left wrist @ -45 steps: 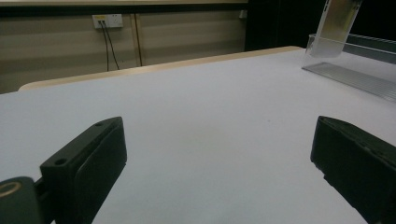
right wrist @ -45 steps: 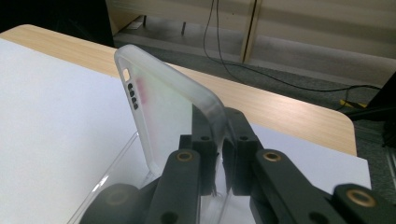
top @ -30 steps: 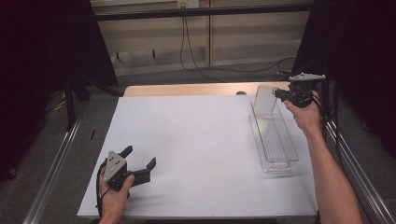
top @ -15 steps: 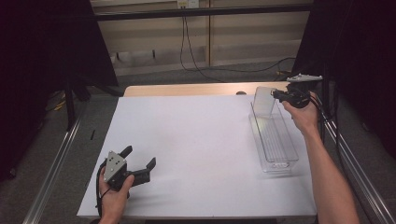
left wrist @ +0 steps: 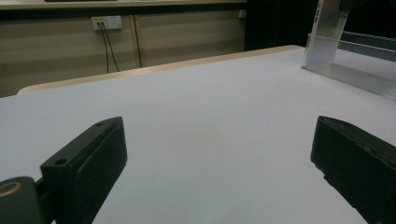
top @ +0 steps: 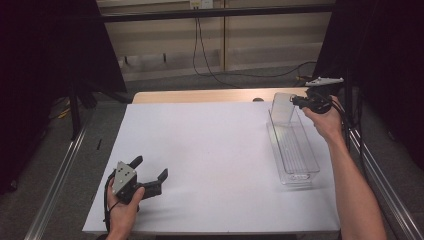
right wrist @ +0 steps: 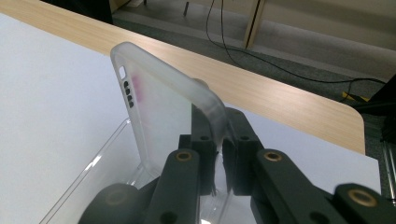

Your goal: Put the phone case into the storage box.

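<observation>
A frosted, translucent phone case (right wrist: 163, 102) stands on edge over the far end of a clear plastic bin (right wrist: 91, 170). My right gripper (right wrist: 219, 140) is shut on one rim of that case. From above, the case (top: 283, 107) sits just left of the right gripper (top: 297, 101), above the long bin (top: 300, 176) at the table's right side. My left gripper (top: 149, 168) rests near the front left of the white table top (top: 210, 150). Its jaws are wide apart with nothing between them. In the left gripper view, the left gripper (left wrist: 219, 135) faces bare table, with the bin (left wrist: 348, 70) and case (left wrist: 328, 16) far off.
The wooden table edge (top: 200, 96) shows beyond the white sheet. Cables (top: 210, 60) trail across the floor behind, and metal rails (top: 60, 175) run along both sides of the table. Dark curtains close in left and right.
</observation>
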